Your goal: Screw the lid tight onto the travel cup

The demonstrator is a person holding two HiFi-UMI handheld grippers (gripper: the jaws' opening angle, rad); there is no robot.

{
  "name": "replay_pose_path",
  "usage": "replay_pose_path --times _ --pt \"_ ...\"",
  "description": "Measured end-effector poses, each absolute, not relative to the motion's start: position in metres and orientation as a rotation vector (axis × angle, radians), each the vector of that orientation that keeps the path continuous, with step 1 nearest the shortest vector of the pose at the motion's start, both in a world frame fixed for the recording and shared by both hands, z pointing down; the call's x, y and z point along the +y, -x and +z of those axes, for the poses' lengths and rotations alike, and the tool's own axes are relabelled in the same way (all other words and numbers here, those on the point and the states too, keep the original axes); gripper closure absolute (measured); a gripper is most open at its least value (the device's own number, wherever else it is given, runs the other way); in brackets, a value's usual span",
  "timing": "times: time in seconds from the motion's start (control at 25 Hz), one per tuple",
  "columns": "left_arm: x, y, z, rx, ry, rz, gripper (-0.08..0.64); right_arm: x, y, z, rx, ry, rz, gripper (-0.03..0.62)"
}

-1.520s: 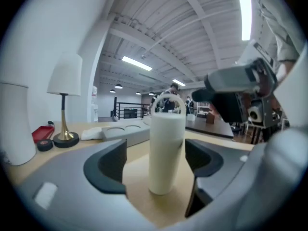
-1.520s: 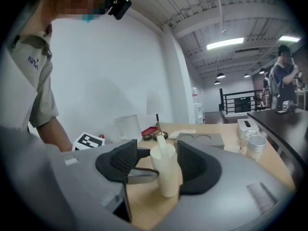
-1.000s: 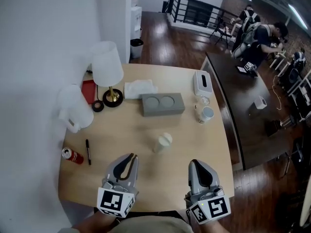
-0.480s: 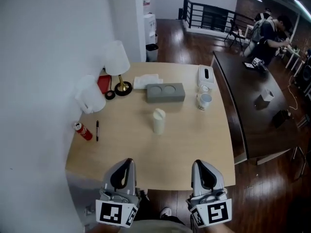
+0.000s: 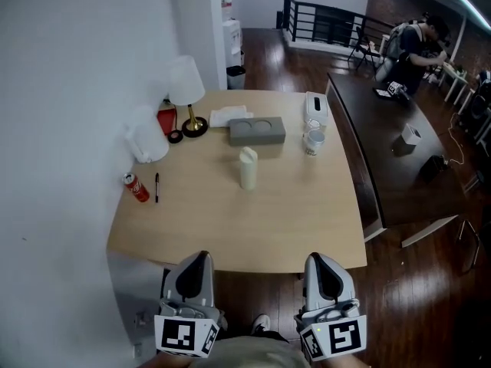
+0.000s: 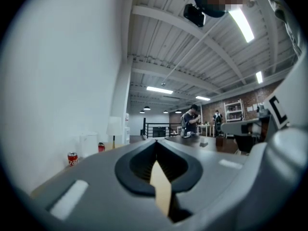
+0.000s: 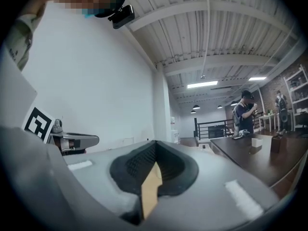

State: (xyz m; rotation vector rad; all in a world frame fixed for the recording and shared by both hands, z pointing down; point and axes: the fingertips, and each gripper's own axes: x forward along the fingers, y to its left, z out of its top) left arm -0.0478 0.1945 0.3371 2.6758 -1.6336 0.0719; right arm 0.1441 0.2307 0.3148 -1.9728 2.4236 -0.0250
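The travel cup (image 5: 247, 168), pale cream with its lid on top, stands upright near the middle of the light wooden table (image 5: 230, 228). Nothing touches it. My left gripper (image 5: 201, 256) and right gripper (image 5: 316, 258) are side by side at the bottom of the head view, back from the table's near edge and well short of the cup. Both point level toward the table. The left gripper (image 6: 155, 141) has its jaws closed together with nothing between them. The right gripper (image 7: 155, 143) is shut and empty too.
At the table's far side stand a white lamp (image 5: 186, 83), a grey block with two round hollows (image 5: 256, 131), a tissue box (image 5: 315, 107) and a small cup (image 5: 310, 142). A white jug (image 5: 146, 140), a red can (image 5: 136, 187) and a pen (image 5: 156, 188) lie left. A dark table (image 5: 383, 152) stands right.
Both grippers have drawn back together from over the table's near part to beyond its edge. The cup and table now look farther away. The cup stays where it stood.
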Motion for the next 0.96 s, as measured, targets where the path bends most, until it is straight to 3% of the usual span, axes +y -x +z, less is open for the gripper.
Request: replay_pose_path --times 0.96 --pt "0.210 0.069 0.344 -1.542 -2.721 0.061 0.555 0.252 -0.116 0.314 2.383 2.043 -0.022 0.594"
